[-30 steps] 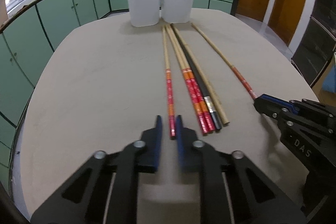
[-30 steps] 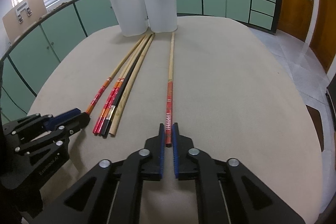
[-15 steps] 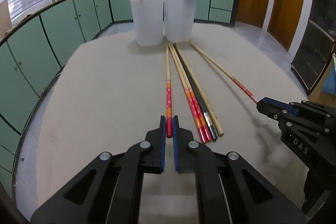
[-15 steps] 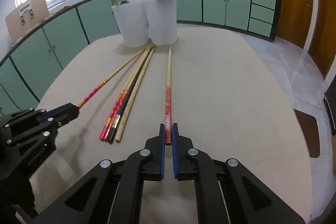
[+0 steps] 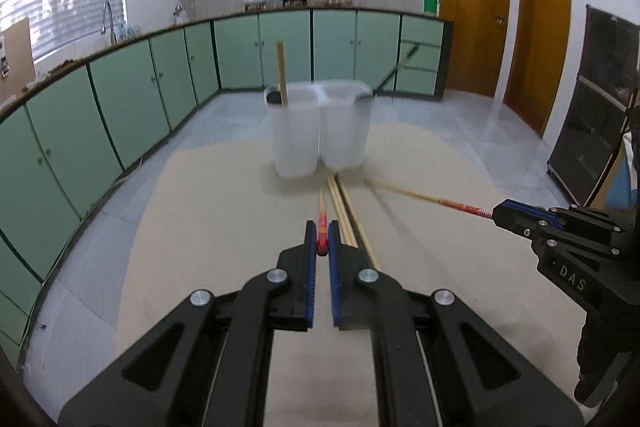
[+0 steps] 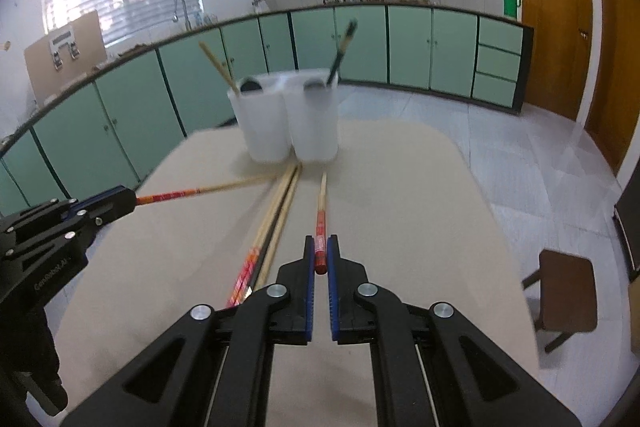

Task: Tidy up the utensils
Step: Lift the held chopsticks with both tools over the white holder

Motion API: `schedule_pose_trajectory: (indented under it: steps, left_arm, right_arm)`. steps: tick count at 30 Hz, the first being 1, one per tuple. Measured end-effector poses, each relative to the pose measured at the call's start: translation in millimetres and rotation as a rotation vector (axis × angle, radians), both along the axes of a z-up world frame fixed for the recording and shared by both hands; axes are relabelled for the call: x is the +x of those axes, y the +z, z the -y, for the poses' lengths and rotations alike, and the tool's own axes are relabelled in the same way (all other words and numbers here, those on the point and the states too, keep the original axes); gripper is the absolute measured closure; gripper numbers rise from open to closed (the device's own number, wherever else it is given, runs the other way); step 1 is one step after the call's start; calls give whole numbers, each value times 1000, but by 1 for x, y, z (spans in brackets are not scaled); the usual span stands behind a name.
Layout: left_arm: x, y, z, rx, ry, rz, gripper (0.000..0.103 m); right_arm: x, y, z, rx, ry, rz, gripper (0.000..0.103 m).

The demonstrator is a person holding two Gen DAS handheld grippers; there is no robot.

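My left gripper (image 5: 322,231) is shut on the red end of a chopstick (image 5: 322,223) and holds it lifted, pointing at two white holders (image 5: 320,131). My right gripper (image 6: 321,245) is shut on the red end of a second chopstick (image 6: 321,223), also lifted. Each gripper shows in the other's view, the right one (image 5: 498,214) with its chopstick (image 5: 424,195) and the left one (image 6: 130,201) with its chopstick (image 6: 192,191). Several chopsticks (image 6: 276,211) lie on the beige table (image 6: 400,227). The holders (image 6: 286,119) hold a wooden stick (image 6: 218,67) and a dark utensil (image 6: 340,51).
Green cabinets (image 5: 100,115) run along the wall behind and to the left of the table. A brown stool (image 6: 568,291) stands by the table's right edge. Wooden doors (image 5: 476,27) are at the back right.
Both grippers have lifted with their chopsticks, raising the red ends off the table. The views tilted up toward the holders and the kitchen.
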State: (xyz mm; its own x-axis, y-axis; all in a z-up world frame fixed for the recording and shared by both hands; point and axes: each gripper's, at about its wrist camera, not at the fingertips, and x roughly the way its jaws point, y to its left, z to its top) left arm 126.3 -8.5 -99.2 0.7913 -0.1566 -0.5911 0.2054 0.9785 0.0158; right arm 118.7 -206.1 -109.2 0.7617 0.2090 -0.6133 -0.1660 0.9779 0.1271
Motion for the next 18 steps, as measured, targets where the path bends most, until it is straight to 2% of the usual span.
schedule_pose_trajectory:
  steps: [9, 18]
  left_arm:
    - [7, 50, -3, -33, -28, 87, 98]
    - [16, 91, -5, -71, -76, 143, 98]
  right_arm:
    - [14, 65, 1, -6, 61, 101, 97]
    - [30, 111, 4, -29, 109, 167, 97]
